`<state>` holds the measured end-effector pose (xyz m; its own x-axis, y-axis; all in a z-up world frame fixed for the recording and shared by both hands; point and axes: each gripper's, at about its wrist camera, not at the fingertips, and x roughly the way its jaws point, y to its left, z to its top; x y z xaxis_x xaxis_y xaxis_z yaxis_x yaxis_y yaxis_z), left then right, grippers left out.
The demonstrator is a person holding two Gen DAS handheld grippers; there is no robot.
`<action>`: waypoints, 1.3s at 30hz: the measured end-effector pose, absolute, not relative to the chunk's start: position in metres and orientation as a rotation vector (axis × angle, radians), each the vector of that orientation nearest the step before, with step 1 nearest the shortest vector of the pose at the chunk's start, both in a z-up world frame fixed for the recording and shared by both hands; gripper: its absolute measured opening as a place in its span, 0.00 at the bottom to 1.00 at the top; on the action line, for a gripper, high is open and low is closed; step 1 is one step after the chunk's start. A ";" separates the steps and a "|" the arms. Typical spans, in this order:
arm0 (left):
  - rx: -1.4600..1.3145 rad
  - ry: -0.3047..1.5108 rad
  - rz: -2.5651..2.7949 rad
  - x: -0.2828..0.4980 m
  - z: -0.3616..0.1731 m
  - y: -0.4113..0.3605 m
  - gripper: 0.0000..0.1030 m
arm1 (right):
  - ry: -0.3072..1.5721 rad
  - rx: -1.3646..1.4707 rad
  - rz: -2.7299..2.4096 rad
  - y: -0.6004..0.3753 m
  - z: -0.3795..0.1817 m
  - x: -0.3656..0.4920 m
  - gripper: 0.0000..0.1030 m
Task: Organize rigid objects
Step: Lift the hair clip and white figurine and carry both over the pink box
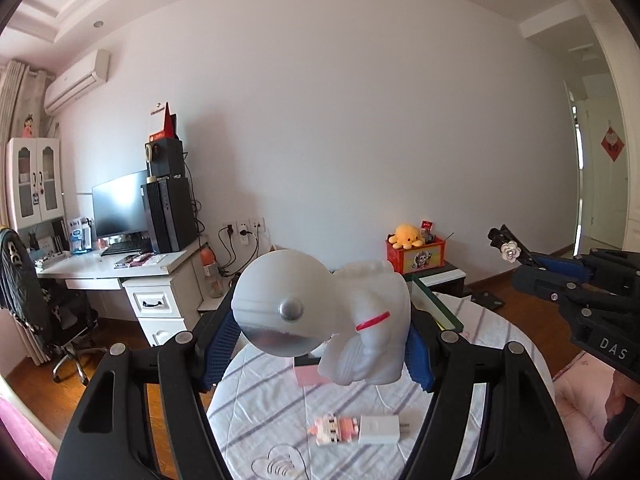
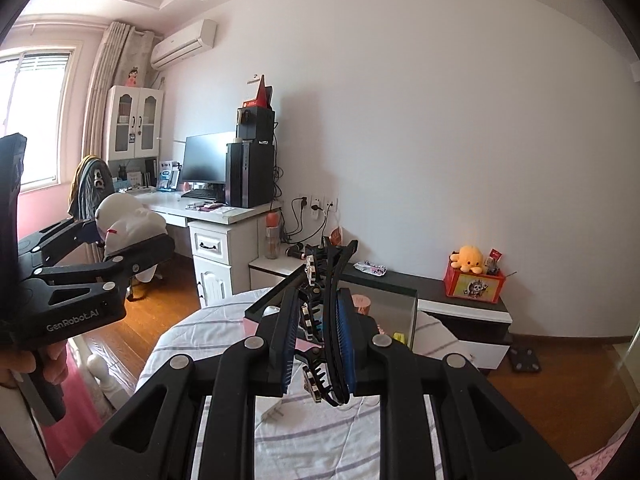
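The white astronaut figure (image 1: 360, 320) was gripped mid-frame by the left claw (image 1: 320, 340). A black hair clip (image 2: 320, 320) was clamped in the shut right claw (image 2: 316, 344), centre frame.

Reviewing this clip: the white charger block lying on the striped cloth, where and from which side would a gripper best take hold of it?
Grip the white charger block across its two long flat sides, coming from above. It lies flat on the striped cloth with its prongs pointing right, and the pink brick toy sits close against its left end, so an end-to-end grip looks crowded. Both grippers already hold things, so one would need freeing first.

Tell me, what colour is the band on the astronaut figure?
Red band, clearest in the left wrist view.
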<state>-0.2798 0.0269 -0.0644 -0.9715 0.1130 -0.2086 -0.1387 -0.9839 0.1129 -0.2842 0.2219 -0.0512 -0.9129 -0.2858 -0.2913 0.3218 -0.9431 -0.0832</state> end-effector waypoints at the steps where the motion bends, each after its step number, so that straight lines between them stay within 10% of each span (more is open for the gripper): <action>1: -0.303 0.198 2.998 -0.286 -0.064 0.028 0.69 | 0.187 0.400 -2.793 0.223 -0.051 -0.287 0.19; 39: -0.831 0.320 2.789 -0.578 -0.186 0.100 0.69 | 0.111 1.042 -2.704 0.269 -0.190 -0.585 0.19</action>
